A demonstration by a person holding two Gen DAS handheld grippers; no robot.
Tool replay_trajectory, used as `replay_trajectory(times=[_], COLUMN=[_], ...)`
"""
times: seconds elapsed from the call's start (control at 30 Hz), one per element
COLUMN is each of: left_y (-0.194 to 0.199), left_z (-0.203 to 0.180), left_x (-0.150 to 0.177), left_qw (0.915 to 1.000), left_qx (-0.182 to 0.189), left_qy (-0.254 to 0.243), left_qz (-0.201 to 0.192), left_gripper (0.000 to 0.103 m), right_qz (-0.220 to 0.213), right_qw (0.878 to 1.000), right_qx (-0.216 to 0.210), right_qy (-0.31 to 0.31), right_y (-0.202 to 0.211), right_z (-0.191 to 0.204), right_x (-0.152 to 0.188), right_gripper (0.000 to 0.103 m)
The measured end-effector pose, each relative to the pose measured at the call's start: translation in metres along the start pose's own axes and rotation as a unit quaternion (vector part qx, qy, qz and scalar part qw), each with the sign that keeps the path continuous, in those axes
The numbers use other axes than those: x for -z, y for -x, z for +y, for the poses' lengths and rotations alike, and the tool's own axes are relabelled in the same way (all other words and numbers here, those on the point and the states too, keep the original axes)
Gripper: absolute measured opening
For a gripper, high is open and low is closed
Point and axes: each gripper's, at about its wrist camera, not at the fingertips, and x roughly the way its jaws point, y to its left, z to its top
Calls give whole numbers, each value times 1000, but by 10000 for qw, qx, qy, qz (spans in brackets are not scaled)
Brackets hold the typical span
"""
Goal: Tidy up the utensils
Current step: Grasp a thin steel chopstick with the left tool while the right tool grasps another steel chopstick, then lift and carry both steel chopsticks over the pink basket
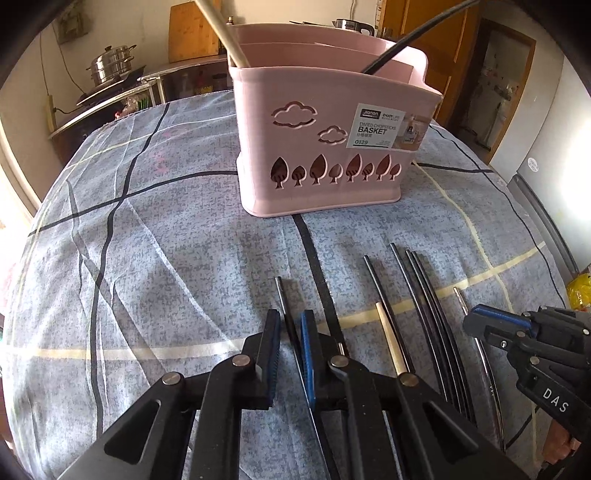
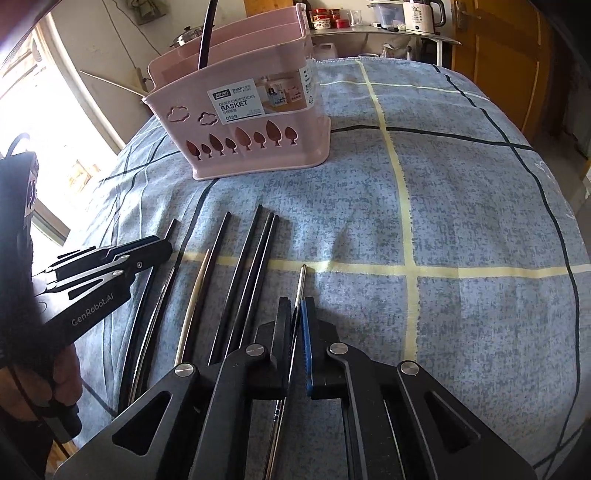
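Pink plastic basket: a divided chopsticks basket with cloud and tree cut-outs and a paper label, standing upright on the far part of the desk.
Inside the basket: a pale stick handle leans out at its left end and a black curved handle at its right end; which compartments hold them I cannot tell.
Desk cover: blue-grey mottled cloth crossed by black and cream lines.
Chopsticks on the cloth: a loose row lying lengthwise, near the camera and well apart from the basket, with several black chopsticks, one pale wooden chopstick and a metal chopstick at the right end of the row.
Left tool: low over the left end of the row, fingers narrowly parted around a black chopstick that runs between the pads; whether the pads actually press it I cannot tell.
Right tool: low over the right end of the row, fingers drawn close around the metal chopstick, which passes between them; contact is not clear.
Cross view: each tool shows in the other's camera, at the opposite ends of the row.
Background: steel pot on a stove at left, electric kettle on a shelf, wooden door.
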Motion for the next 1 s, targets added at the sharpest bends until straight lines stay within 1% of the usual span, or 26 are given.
replay_trajectory(times=[0.27, 0.3, 0.47, 0.6, 0.7, 0.83, 1.0], left_y=[-3, -3, 1, 22, 43, 76, 123], left_z=[-6, -5, 3, 6, 6, 9, 13], left_x=[-5, -5, -8, -13, -18, -29, -43], left_qw=[9998, 9998, 9999, 9994, 9987, 9965, 9915], left_qx=[-83, -76, 145, 307, 354, 455, 530], left_qy=[-169, -164, 49, 106, 60, 87, 88], left_qz=[8, 9, 50, -152, -366, -689, -1189], left_gripper=[10, 7, 6, 6, 5, 5, 4], right_qz=[113, 123, 121, -107, -330, -664, -1095], right_qw=[9998, 9998, 9998, 9998, 9993, 9975, 9935], right_qx=[84, 89, 32, -89, -157, -226, -267], right_qy=[136, 145, 169, 107, 100, 124, 150], right_y=[-9, -10, -6, 12, 30, 56, 89], right_z=[4, 5, 4, 1, -1, 0, 2], right_x=[-14, -15, -15, -18, -24, -35, -47], right_gripper=[5, 4, 4, 4, 4, 4, 4])
